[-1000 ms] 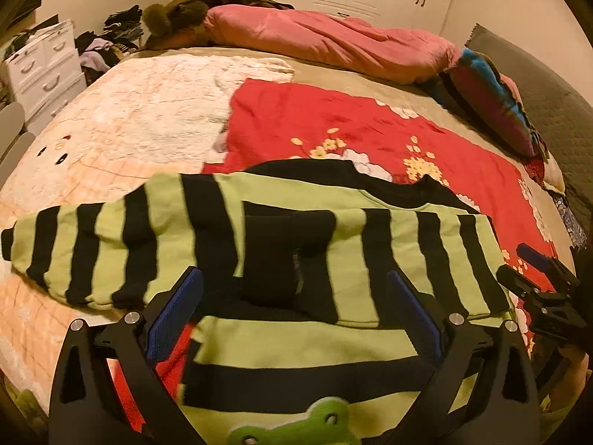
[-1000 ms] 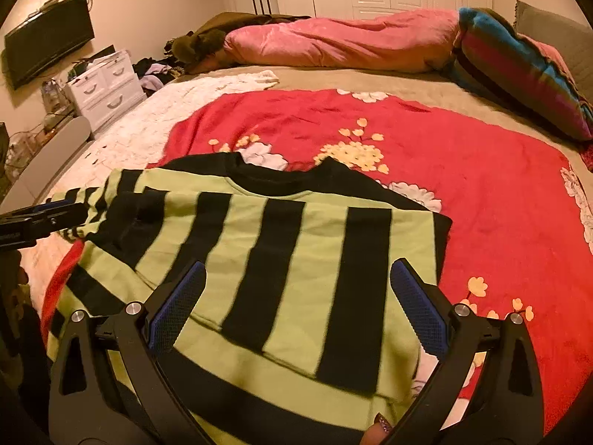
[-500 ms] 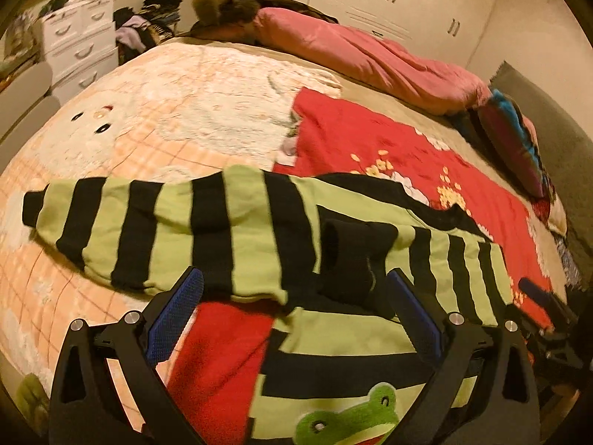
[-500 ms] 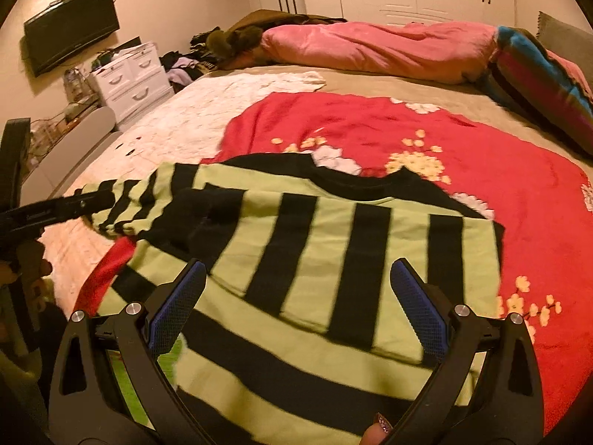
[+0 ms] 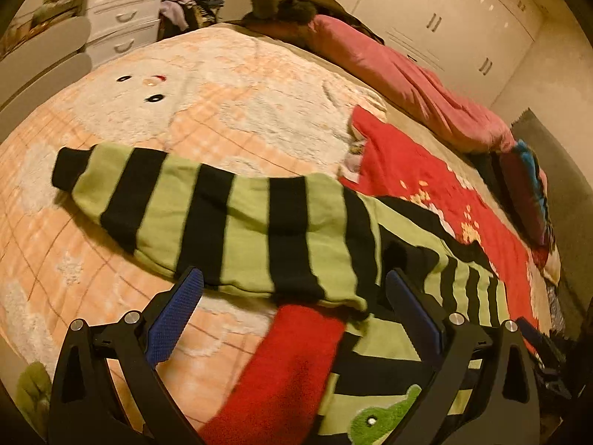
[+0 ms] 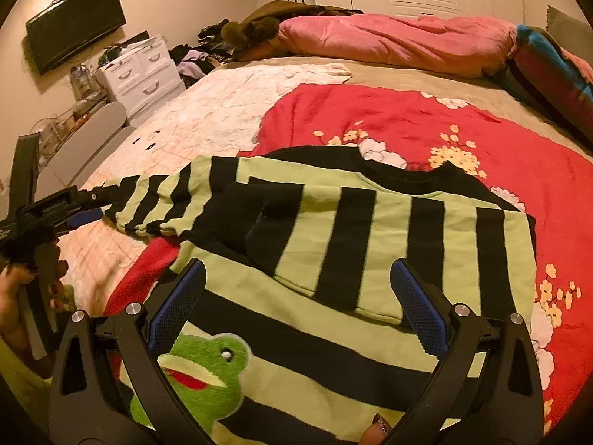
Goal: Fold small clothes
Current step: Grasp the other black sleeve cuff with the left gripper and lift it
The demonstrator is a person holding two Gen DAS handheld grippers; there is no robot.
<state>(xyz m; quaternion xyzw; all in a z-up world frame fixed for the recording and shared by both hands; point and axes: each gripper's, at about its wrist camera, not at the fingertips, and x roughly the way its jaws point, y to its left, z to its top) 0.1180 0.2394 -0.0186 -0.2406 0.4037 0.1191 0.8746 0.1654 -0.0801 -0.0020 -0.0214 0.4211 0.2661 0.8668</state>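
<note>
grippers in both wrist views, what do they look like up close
Both look alike: the left gripper and the right gripper each have two black, angular plastic fingers with triangular cut-outs, silver screw heads at the joints, and blue textured pads on the inner faces. A fingertip with dark glittery nail polish shows below the right one.

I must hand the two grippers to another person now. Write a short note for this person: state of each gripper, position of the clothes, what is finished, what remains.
Left gripper: open, empty, above the outstretched sleeve.
Right gripper: open, empty, above the striped sweater.
Sweater lies flat on the red blanket, frog patch near you.
Done: one sleeve looks folded across the body.
Left: fold in the outstretched sleeve, then fold the body.
</note>
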